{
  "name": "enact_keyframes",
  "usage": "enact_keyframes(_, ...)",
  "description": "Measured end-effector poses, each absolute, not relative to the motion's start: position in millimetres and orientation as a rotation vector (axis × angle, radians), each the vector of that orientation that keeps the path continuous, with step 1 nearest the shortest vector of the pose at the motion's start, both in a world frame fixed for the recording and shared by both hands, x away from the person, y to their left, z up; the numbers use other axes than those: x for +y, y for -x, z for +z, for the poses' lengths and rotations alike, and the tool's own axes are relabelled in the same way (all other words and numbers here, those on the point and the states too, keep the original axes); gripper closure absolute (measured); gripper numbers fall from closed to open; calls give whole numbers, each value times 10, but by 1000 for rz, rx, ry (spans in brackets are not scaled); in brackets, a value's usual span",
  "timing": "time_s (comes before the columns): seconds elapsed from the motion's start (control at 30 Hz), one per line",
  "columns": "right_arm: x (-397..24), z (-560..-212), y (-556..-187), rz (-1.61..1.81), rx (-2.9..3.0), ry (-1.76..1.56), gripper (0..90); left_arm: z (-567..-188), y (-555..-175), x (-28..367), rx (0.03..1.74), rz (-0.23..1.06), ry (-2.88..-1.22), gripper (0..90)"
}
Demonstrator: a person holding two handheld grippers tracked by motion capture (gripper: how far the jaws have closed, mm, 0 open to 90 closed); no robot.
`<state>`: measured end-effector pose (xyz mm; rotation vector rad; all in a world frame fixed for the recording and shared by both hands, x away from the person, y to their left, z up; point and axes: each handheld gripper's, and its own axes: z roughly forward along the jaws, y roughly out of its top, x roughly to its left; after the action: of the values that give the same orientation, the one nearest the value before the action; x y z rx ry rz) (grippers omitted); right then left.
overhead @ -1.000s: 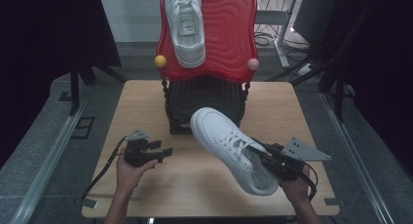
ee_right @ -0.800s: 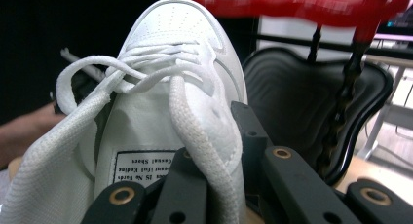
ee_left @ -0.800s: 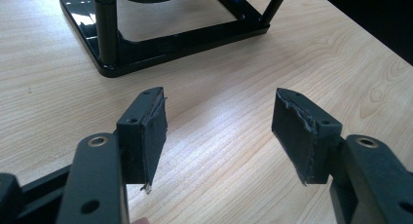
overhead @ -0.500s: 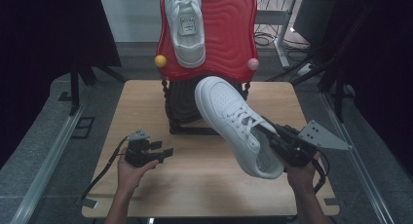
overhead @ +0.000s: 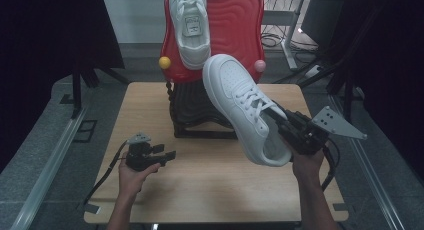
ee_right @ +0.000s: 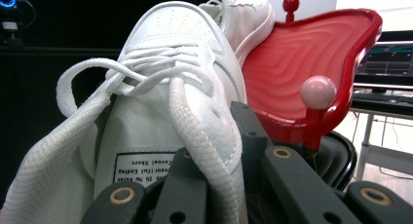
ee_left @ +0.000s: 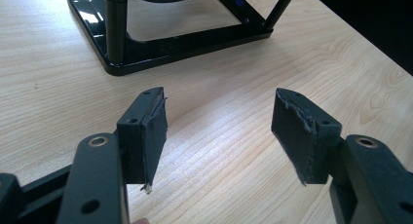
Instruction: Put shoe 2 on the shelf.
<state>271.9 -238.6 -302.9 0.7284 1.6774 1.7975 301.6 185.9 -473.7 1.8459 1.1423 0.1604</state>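
Observation:
A white lace-up sneaker (overhead: 245,110) hangs in the air over the table's right half, toe raised toward the red stand (overhead: 239,25). My right gripper (overhead: 289,126) is shut on its collar beside the tongue; the right gripper view has the sneaker (ee_right: 160,87) close up with the jaws clamped on its side (ee_right: 214,165). A second white sneaker (overhead: 189,25) rests on the left half of the red tray, sole against it. My left gripper (overhead: 167,156) sits low over the table at the left, open; in its own view the left gripper (ee_left: 219,136) has only bare wood between its pads.
The red wavy tray (ee_right: 311,63) stands tilted on a black frame (overhead: 200,115) at the table's back centre, with a yellow knob (overhead: 164,62) and a pink knob (overhead: 260,65) at its lower corners. The black base (ee_left: 160,44) lies just ahead of the left gripper. Wooden tabletop (overhead: 210,190).
My right gripper has lifted the sneaker up and back, from low over the table to beside the red tray's right half. The left gripper has stayed in place.

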Motion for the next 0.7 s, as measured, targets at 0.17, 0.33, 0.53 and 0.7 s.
enact_keyframes(0.17, -2375, -2944, -2797, 1809, 1649, -742, 845, -4735, -3017, 1857, 1139, 161, -1846, 378)
enact_keyframes(0.33, -2357, -2822, -2888, 1828, 1608, -755, 845, -4742, -3021, 1851, 1138, 159, -1850, 378)
enact_keyframes(0.53, -2284, -2631, -3056, 1828, 1552, -782, 845, -4738, -3018, 1850, 1133, 157, -1848, 378)
enact_keyframes(0.7, -2204, -2468, -3262, 1851, 1487, -837, 845, -4740, -3022, 1855, 1134, 156, -1849, 378)
